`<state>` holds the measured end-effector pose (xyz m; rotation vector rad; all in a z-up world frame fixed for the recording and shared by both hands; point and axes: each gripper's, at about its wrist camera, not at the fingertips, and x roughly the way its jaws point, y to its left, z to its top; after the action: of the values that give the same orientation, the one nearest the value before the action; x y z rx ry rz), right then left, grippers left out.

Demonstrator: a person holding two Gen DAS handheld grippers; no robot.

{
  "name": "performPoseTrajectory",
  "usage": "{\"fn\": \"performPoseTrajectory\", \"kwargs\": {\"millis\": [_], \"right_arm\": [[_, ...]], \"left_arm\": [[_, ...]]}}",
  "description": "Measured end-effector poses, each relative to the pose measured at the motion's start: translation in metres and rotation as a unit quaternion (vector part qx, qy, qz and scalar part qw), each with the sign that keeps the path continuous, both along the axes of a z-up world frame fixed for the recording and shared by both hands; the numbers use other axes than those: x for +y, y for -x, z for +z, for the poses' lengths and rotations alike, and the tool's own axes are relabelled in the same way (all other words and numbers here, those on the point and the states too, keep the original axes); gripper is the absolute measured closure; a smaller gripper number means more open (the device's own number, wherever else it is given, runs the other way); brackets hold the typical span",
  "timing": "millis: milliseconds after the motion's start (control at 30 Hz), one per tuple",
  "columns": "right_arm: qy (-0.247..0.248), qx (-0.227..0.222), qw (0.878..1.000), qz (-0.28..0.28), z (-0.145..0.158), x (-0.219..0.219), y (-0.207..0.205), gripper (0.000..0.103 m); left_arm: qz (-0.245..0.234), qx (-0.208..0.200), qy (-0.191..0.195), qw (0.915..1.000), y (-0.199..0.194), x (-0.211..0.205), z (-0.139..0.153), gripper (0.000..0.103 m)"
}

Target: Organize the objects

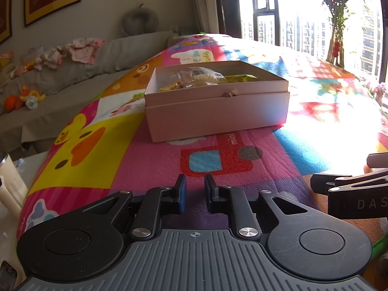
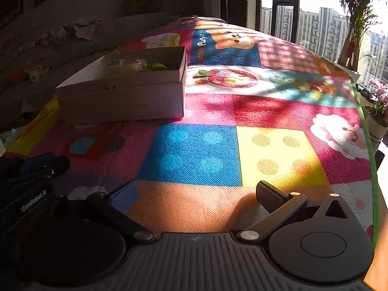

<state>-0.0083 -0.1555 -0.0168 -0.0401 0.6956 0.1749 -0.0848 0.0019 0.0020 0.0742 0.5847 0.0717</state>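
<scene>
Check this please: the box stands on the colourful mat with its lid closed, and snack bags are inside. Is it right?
One thing is wrong: the box is not closed. It stands open on the mat, and that is why the left wrist view shows the snack bags inside it. No lid covers its top. The rest is right.

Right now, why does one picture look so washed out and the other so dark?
Left wrist view: sun through the window blows out the colourful cartoon play mat to white. Right wrist view: the pale cardboard box and the far left side sit in deep shadow.
</scene>
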Motion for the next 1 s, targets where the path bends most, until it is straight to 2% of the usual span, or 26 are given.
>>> {"fn": "performPoseTrajectory", "kwargs": {"millis": [433,533,1000], "right_arm": [[-0.01,0.006,1.0,-0.012,0.001,-0.001,-0.002,0.0],[0.013,0.005,1.0,-0.021,0.0,0.008,-0.003,0.0],[0.008,0.001,1.0,-0.021,-0.001,0.006,-0.001,0.0]], "left_arm": [[-0.002,-0.002,0.015,0.9999,0.0,0.004,0.001,0.085],[-0.003,-0.004,0.018,0.9998,0.0,0.005,0.001,0.085],[-0.006,-0.013,0.043,0.999,0.002,0.012,-0.002,0.085]]}}
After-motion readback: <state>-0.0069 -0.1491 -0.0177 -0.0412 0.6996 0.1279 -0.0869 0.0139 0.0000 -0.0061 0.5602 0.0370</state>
